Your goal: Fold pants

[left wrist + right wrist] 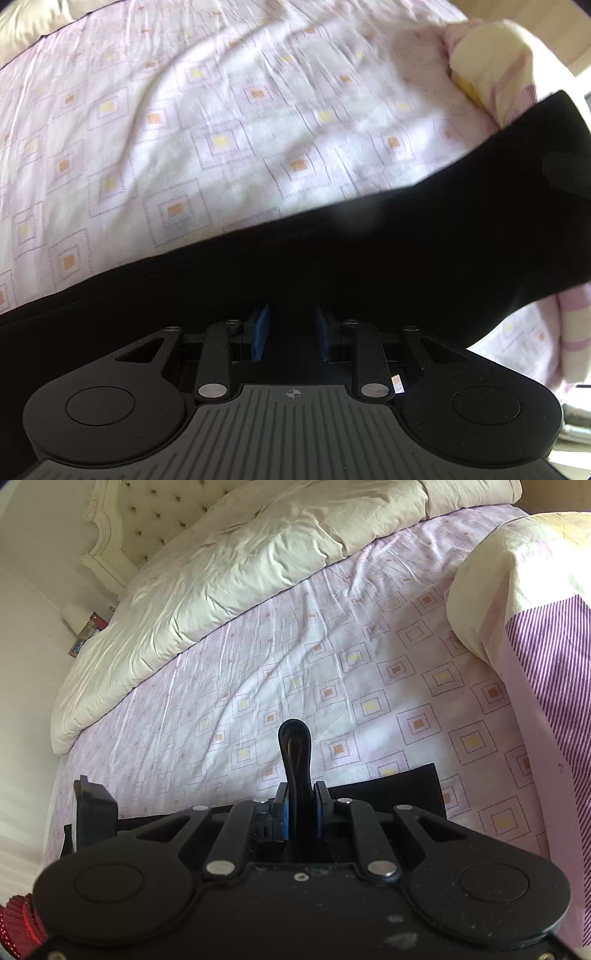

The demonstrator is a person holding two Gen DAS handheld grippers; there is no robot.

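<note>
Both tongs (290,332) (302,805) pinch smooth black pants (369,251) above the wrinkled, square-patterned sheet (332,672).

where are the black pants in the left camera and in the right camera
Left wrist view: the black pants stretch as a wide band from lower left to upper right, pinched in the left gripper.
Right wrist view: a fold of them stands up between the right gripper pads, bottom centre.
Shared landmark: the pink sheet with squares.
</note>
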